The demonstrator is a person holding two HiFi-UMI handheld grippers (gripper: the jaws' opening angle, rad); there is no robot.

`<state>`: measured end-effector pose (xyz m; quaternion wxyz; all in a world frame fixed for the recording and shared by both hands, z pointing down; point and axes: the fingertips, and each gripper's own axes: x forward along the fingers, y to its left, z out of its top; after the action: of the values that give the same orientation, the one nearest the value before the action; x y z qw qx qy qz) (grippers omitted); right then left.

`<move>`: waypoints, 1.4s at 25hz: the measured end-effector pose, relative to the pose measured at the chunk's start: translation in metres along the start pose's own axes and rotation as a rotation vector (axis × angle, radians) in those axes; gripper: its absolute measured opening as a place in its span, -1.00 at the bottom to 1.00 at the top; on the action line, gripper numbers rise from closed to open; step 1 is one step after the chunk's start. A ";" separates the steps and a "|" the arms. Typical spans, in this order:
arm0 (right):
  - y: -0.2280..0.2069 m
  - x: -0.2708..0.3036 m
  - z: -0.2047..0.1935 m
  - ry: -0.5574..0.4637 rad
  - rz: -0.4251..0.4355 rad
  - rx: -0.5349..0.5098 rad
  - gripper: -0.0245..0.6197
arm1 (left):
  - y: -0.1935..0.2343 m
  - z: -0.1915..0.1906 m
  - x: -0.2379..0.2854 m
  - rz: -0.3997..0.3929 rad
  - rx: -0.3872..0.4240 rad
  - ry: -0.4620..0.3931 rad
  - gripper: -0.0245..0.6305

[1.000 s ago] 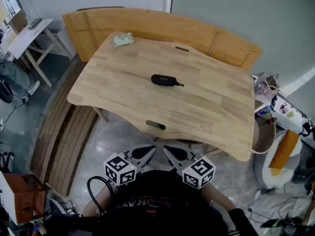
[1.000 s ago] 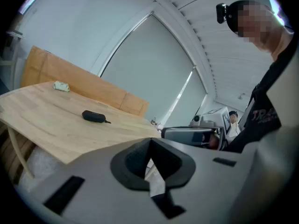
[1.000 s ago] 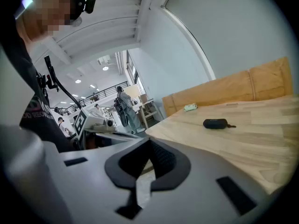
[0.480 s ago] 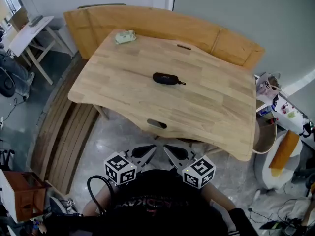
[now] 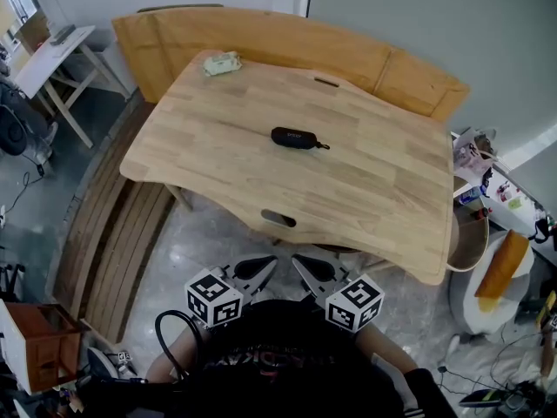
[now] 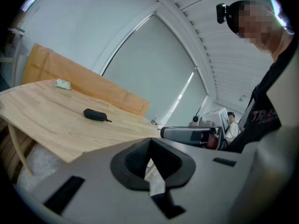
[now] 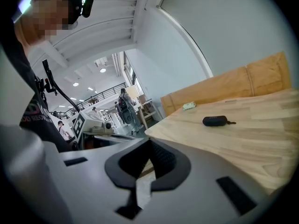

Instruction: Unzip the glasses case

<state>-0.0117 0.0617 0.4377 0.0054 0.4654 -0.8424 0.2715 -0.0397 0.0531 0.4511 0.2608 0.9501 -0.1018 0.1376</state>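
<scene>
Not started. Glasses case [image 5: 294,138] lies mid-table [image 5: 209,181], well apart from my tools. Zip looks closed, but it's too small to be sure. My left gripper [image 5: 265,265] and right gripper [image 5: 301,263] are both pinched together, empty, short of the near table edge. Plenty of room around the case; only a small pale object [image 5: 221,64] at the far corner.

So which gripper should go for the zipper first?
Right, probably. The case lies mid-table with its pull on the right gripper's side. The left gripper is equally far; both shut, short of the table.
</scene>
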 end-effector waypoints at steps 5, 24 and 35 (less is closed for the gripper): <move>-0.002 -0.004 -0.004 0.004 -0.019 0.026 -0.88 | -0.001 -0.006 -0.002 -0.009 -0.028 -0.001 -0.89; -0.151 0.024 0.063 0.046 -0.017 -0.015 -0.84 | 0.047 0.034 0.034 0.229 -0.167 -0.118 -0.89; -0.275 0.098 0.081 0.230 0.007 -0.198 -0.41 | 0.061 0.032 0.032 0.433 -0.273 -0.186 -0.89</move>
<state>0.1688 -0.1677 0.5186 0.1466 0.4256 -0.8604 0.2387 -0.0186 -0.0184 0.4636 0.3404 0.8708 -0.3439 0.0872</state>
